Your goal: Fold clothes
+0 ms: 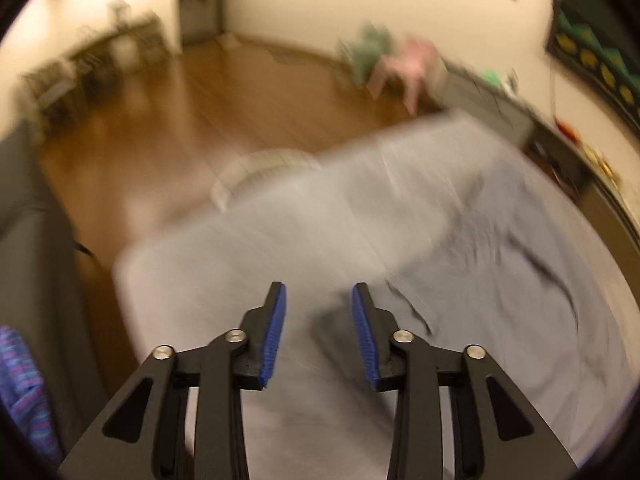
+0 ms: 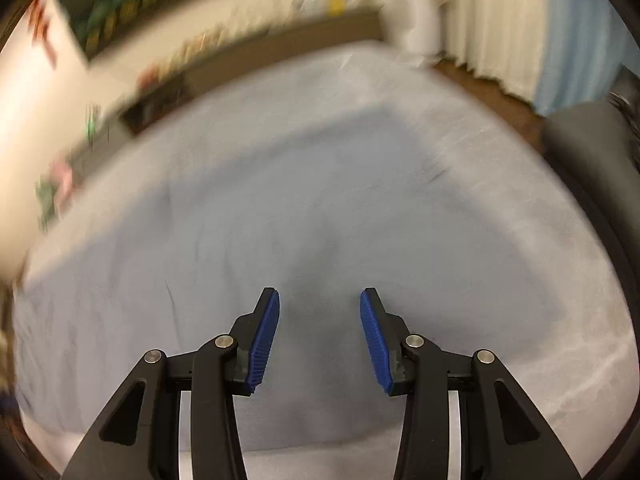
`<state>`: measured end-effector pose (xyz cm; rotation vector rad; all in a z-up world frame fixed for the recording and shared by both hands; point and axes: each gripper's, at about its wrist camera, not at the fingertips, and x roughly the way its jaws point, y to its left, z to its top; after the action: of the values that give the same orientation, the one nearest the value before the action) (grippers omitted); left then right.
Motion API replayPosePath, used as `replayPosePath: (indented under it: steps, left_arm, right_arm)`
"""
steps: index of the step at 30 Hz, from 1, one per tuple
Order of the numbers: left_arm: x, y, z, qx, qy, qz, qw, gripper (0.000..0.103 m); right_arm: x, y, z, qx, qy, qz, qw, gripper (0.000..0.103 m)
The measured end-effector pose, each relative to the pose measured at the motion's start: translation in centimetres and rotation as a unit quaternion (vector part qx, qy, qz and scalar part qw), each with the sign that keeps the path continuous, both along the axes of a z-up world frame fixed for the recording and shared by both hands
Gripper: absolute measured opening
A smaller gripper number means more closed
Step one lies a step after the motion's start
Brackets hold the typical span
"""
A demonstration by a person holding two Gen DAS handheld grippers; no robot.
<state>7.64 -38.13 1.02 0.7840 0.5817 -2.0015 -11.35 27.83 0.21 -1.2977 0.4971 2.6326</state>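
Note:
A grey-blue garment (image 1: 500, 264) lies spread on a pale sheet-covered table (image 1: 240, 240), blurred by motion, with dark creases on its right half. My left gripper (image 1: 319, 294) hangs above the garment's left edge, its blue pads apart and nothing between them. In the right wrist view the same garment (image 2: 300, 184) lies flat and fills most of the sheet (image 2: 560, 360). My right gripper (image 2: 320, 300) hovers over its near part, open, with only cloth seen below the gap.
A wooden floor (image 1: 200, 100) lies beyond the table, with a white fan-like object (image 1: 260, 172) near its far edge and small pink and green chairs (image 1: 396, 64) by the wall. A low shelf (image 2: 280, 48) runs along the wall, and curtains (image 2: 520, 20) hang at the right.

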Motion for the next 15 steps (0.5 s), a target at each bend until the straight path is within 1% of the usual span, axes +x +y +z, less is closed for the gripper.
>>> replayPosePath:
  steps: [1,3,4,5,6,7,8,9,10,11,12,13,15]
  left_arm:
    - [0.2,1.1,1.1,-0.012,0.024,-0.015,0.9995,0.043]
    - [-1.1,3.4,1.9,-0.009,0.049,-0.086,0.9951,0.043]
    - [-2.3,4.7,1.8,0.002,0.052,-0.129,0.9902,0.043]
    - [-4.2,6.4,0.9,0.028,0.041,-0.186,0.9813,0.043]
    - [-6.0,7.9,0.0,0.050,0.027,-0.232,0.9710,0.043]
    - [-7.6,9.2,-1.2,0.062,-0.001,-0.261,0.9635,0.044]
    - [-9.3,10.5,-2.8,0.069,-0.043,-0.284,0.9555,0.042]
    - [-10.8,11.5,-4.4,0.071,-0.087,-0.295,0.9488,0.040]
    - [-11.7,11.9,-5.8,0.061,-0.125,-0.288,0.9476,0.039]
    - [-12.2,12.1,-6.6,0.047,-0.142,-0.278,0.9488,0.043]
    - [-12.4,12.1,-6.7,0.034,-0.152,-0.271,0.9500,0.046]
    - [-12.4,12.0,-6.9,0.028,-0.158,-0.263,0.9512,0.046]
    - [-11.9,11.6,-7.1,0.041,-0.152,-0.251,0.9550,0.043]
  right_arm:
    - [1.0,0.5,0.7,0.003,0.015,-0.005,1.000,0.043]
    - [3.0,1.3,2.2,0.010,0.043,-0.012,0.999,0.045]
    - [3.0,1.1,1.7,0.006,0.033,0.003,0.999,0.045]
    - [2.9,0.8,1.1,0.002,0.021,0.020,1.000,0.045]
    - [2.2,0.2,0.5,0.024,0.007,0.036,0.999,0.045]
    - [1.5,-0.5,-0.1,0.048,-0.008,0.051,0.997,0.045]
    - [0.6,-0.6,-0.7,0.057,-0.016,0.056,0.997,0.045]
    - [-0.3,-0.6,-1.3,0.065,-0.024,0.061,0.996,0.045]
    - [-1.1,-0.4,-2.1,0.061,-0.038,0.060,0.996,0.045]
    - [-2.0,0.2,-3.2,0.058,-0.060,0.056,0.995,0.045]
    - [-2.2,0.2,-3.0,0.066,-0.054,0.057,0.995,0.044]
    - [-2.7,0.7,-3.0,0.063,-0.058,0.061,0.994,0.044]
    - [-2.7,2.4,-1.7,0.032,-0.032,0.045,0.998,0.044]
